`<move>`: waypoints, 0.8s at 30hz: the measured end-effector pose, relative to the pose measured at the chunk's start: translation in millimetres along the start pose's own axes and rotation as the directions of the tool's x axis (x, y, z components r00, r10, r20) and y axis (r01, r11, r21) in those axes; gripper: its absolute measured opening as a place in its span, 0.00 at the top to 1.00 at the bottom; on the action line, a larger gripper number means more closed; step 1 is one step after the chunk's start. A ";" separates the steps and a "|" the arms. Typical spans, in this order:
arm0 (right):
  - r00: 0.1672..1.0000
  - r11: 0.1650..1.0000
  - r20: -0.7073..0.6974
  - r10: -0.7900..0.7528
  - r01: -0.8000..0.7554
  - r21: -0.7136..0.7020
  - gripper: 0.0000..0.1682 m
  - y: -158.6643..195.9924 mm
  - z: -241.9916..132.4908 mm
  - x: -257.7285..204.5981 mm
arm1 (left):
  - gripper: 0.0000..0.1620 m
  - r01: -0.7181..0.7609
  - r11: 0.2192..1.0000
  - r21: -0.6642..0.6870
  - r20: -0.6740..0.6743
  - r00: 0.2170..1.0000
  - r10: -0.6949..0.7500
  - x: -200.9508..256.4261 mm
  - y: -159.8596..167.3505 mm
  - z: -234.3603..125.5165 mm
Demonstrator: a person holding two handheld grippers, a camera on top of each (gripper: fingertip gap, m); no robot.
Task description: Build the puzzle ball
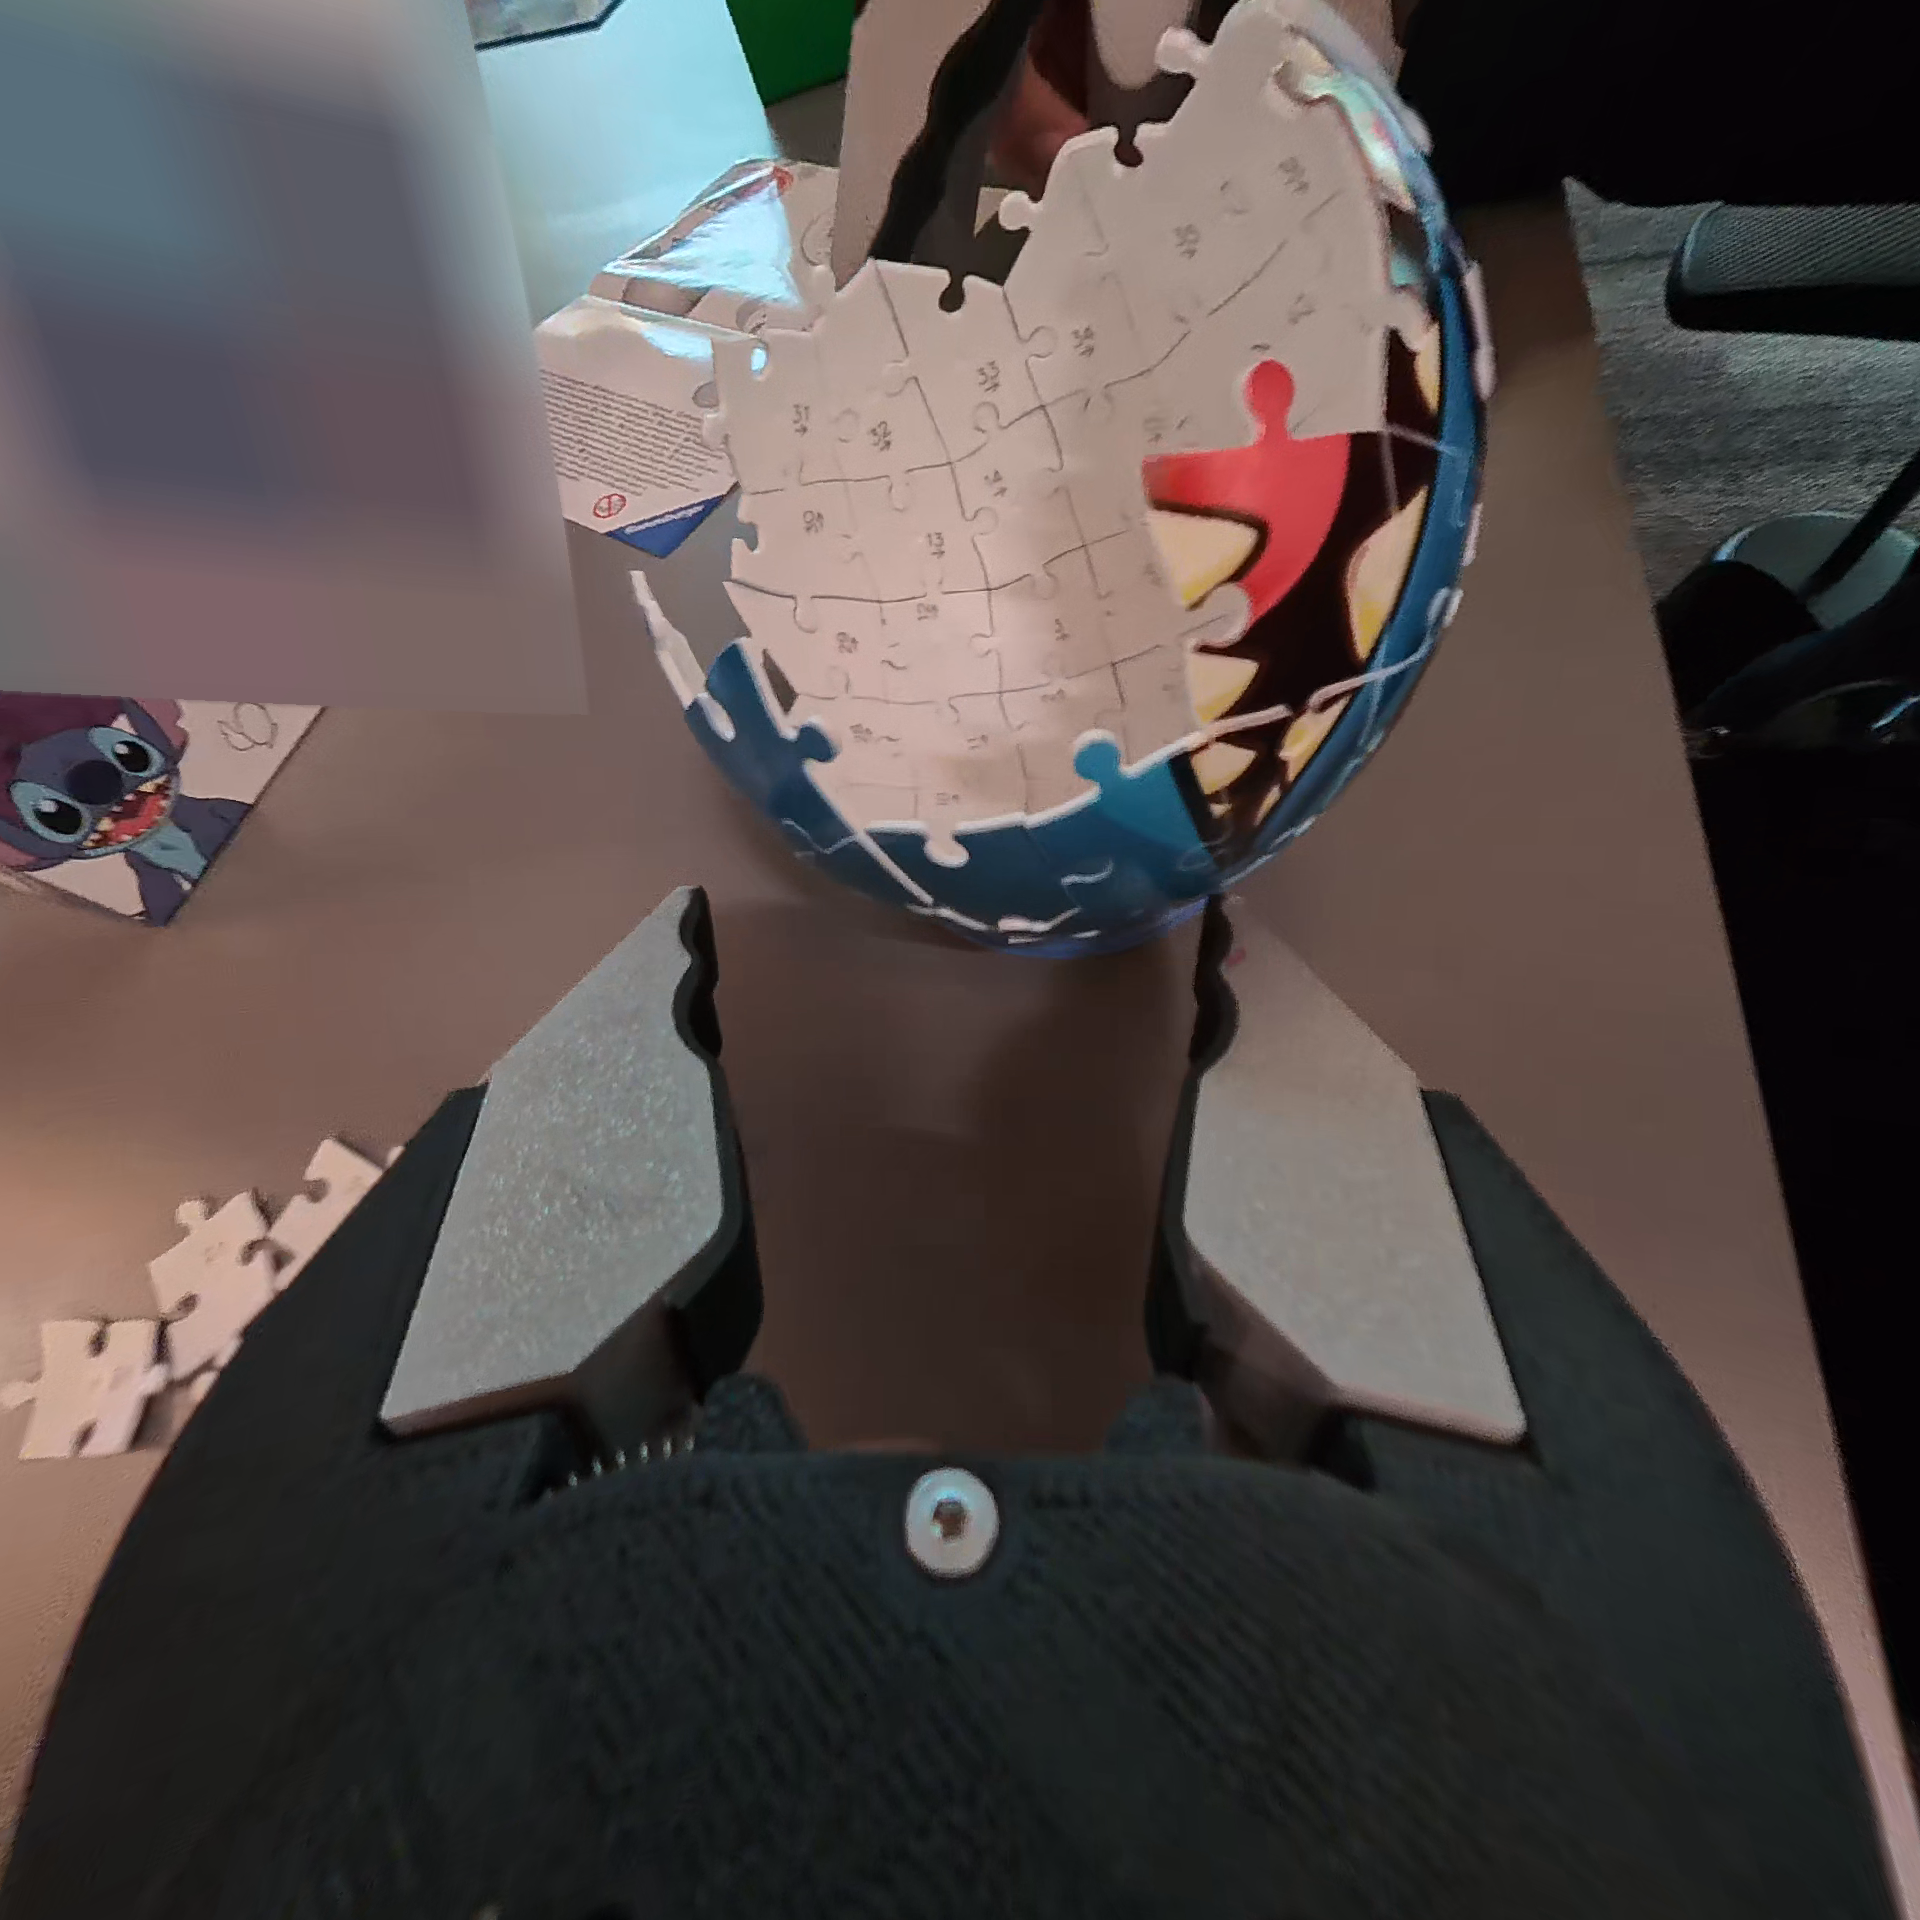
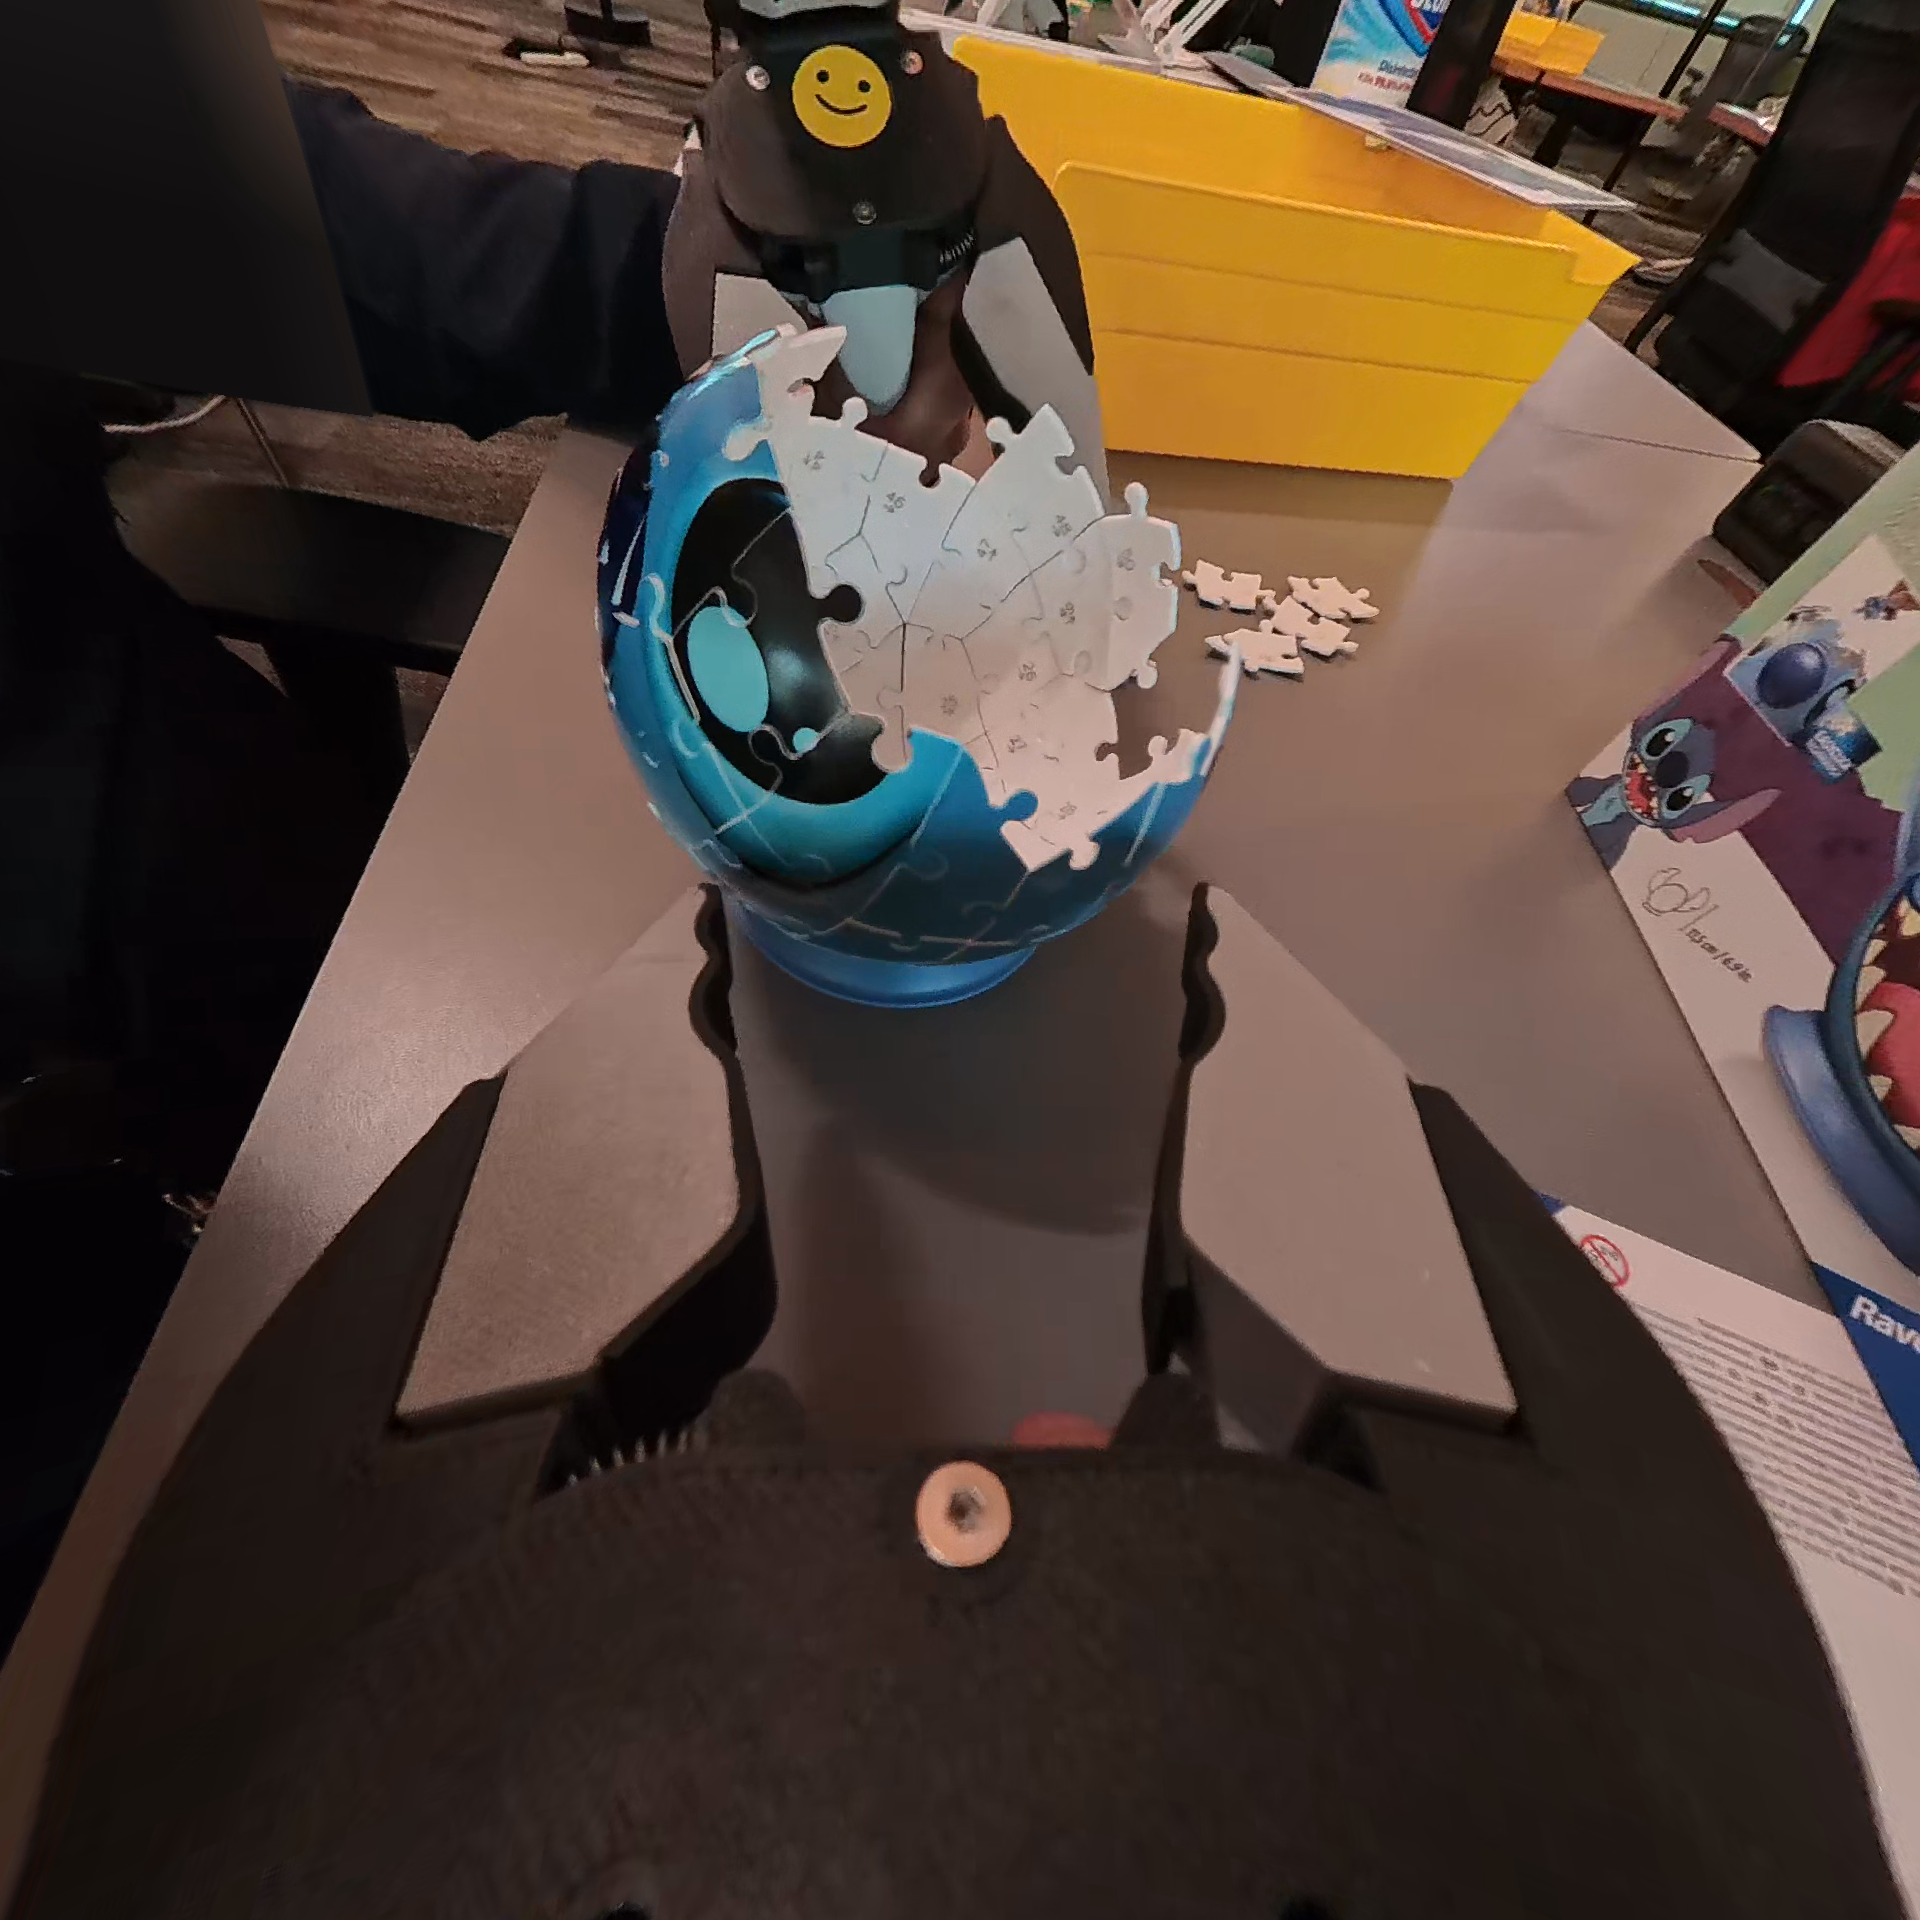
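The partly built puzzle ball (image 1: pixel 987 582) stands on a blue ring stand (image 2: pixel 904 977) on the grey table. Its shell is blue with a cartoon eye (image 2: pixel 748 675) and mouth outside, white inside, and its top is open with jagged edges. My left gripper (image 1: pixel 951 914) is open and empty, its tips just short of the ball's base. My right gripper (image 2: pixel 956 904) is open and empty at the ball's opposite side. Each gripper shows beyond the ball in the other's view: a smiley sticker (image 2: pixel 842 94) on the left one, pale fingers (image 1: pixel 868 125) of the right one.
Several loose white pieces (image 1: pixel 187 1309) lie on the table, also in the right wrist view (image 2: pixel 1283 613). The flattened puzzle box (image 2: pixel 1766 831) and a leaflet (image 1: pixel 665 395) lie beside the ball. Yellow bins (image 2: pixel 1299 301) stand behind. The table edge (image 1: pixel 1662 727) is close to the ball.
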State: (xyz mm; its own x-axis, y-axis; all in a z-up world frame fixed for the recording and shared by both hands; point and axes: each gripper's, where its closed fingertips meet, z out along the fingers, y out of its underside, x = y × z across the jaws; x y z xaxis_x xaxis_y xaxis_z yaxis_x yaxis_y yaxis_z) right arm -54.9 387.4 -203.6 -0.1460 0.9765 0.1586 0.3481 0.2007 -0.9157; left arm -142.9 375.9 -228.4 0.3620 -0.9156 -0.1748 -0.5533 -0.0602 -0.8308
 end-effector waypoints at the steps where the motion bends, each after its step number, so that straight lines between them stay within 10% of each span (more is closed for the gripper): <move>1: 1.000 1.000 0.006 0.002 -0.002 0.001 0.49 -0.6 0.9 -1.5 | 0.44 0.013 1.000 -0.001 -0.018 1.000 -0.013 2.5 0.2 1.4; 24: 0.972 0.977 0.111 0.207 -0.210 0.021 0.49 -8.5 9.3 -7.4 | 0.49 0.184 0.981 0.054 -0.198 0.965 -0.171 16.6 -11.9 -2.9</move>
State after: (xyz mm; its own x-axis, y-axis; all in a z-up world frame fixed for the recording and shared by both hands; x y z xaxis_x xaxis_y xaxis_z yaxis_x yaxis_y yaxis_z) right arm -65.4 377.8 -200.4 -0.1730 0.9820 -0.0761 0.3515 -0.0107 -0.9361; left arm -132.5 360.2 -219.9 0.2957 -0.9521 0.0774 -0.4359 -0.2066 -0.8760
